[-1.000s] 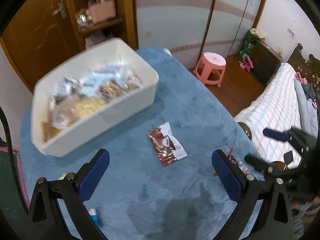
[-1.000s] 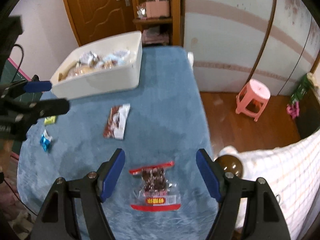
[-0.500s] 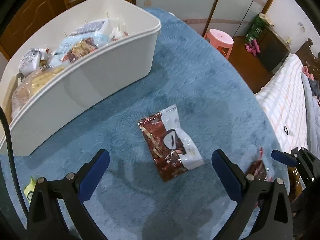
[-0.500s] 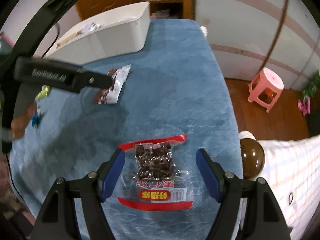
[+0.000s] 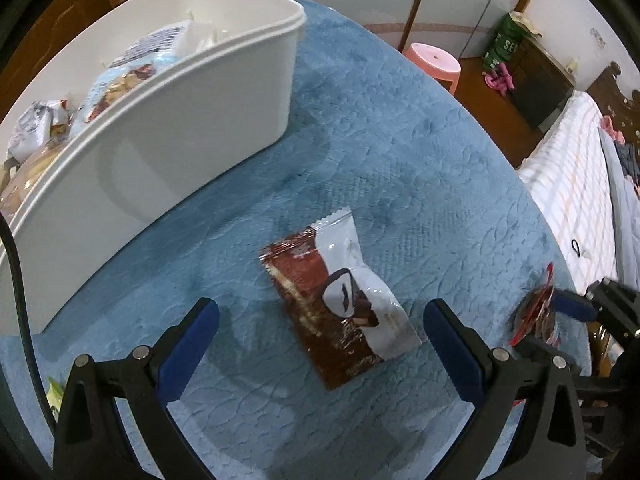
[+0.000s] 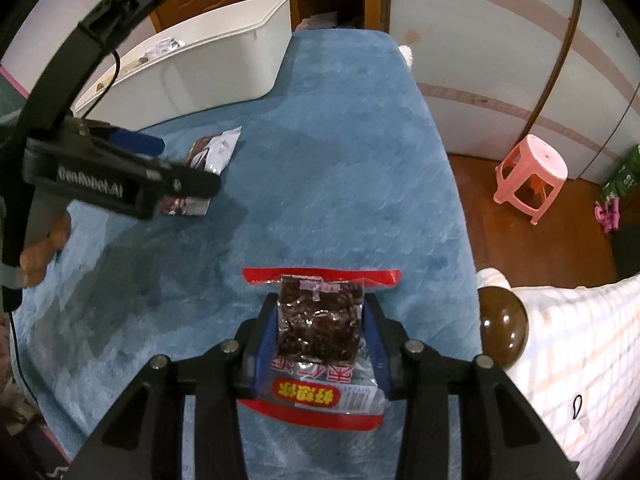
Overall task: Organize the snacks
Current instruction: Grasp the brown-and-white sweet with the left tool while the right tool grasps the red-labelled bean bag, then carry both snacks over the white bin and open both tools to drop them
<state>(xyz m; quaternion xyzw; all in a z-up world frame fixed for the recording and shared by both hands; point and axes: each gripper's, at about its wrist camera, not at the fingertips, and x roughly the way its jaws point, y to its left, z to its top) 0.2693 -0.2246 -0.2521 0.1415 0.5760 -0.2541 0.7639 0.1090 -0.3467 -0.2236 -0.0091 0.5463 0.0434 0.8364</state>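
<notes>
Two snacks are being picked up at once off the blue-covered surface (image 5: 400, 128). At the far left corner, the white bin (image 5: 168, 120) is already holding several packets. Just in front of it, the left tool (image 5: 320, 320) is hovering with its jaws wide, straddling the brown-and-white wafer packet (image 5: 340, 304) without touching it. Toward the right edge, the right tool (image 6: 320, 336) is closing its jaws on the red-trimmed packet of dark dried fruit (image 6: 318, 328), the blue pads pressing its sides (the wrapper is already bunching between them). The pickup step looks half done: the left tool probably needs to lower and close on the wafer packet, and both packets then need carrying left and releasing over the bin.
</notes>
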